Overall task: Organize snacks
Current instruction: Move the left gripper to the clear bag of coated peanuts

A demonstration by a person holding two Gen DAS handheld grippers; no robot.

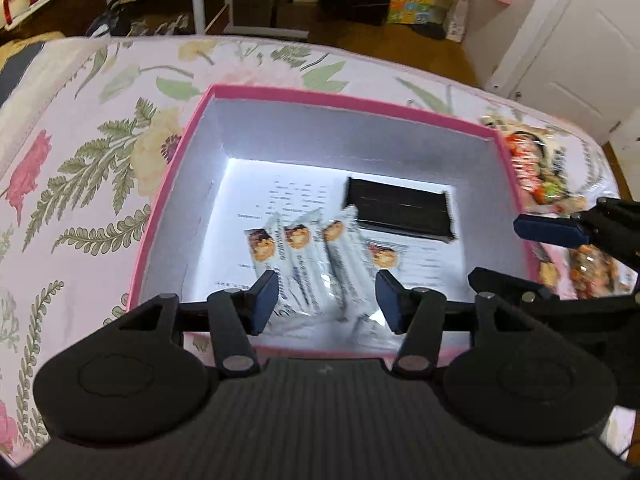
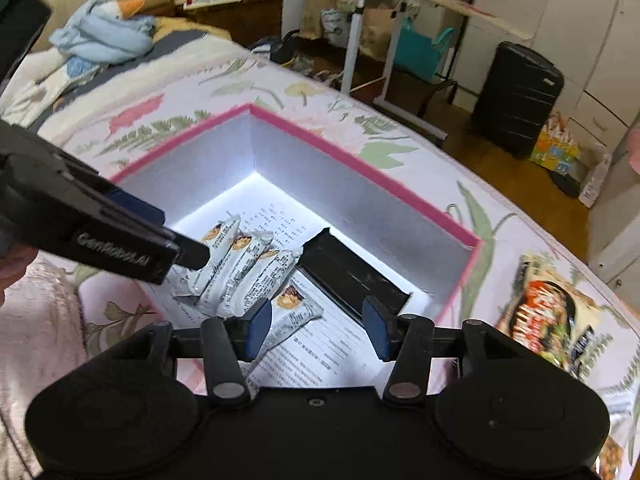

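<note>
A pink-rimmed open box (image 1: 320, 98) (image 2: 360, 166) sits on a floral bedspread. Inside lie several white snack bars (image 1: 308, 264) (image 2: 240, 264) side by side on a printed sheet, and a black packet (image 1: 400, 208) (image 2: 352, 276) beside them. My left gripper (image 1: 327, 300) is open and empty above the near end of the bars. My right gripper (image 2: 318, 328) is open and empty over the box's near side; one of its fingers (image 1: 552, 230) shows at the box's right rim in the left wrist view. The left gripper's body (image 2: 100, 220) crosses the right wrist view.
Colourful snack bags (image 1: 540, 168) (image 2: 548, 320) lie on the bed to the right of the box. A blue plush goose (image 2: 104, 36) lies on the far end of the bed. A black suitcase (image 2: 516, 96) and a white-legged table (image 2: 372, 40) stand on the floor beyond.
</note>
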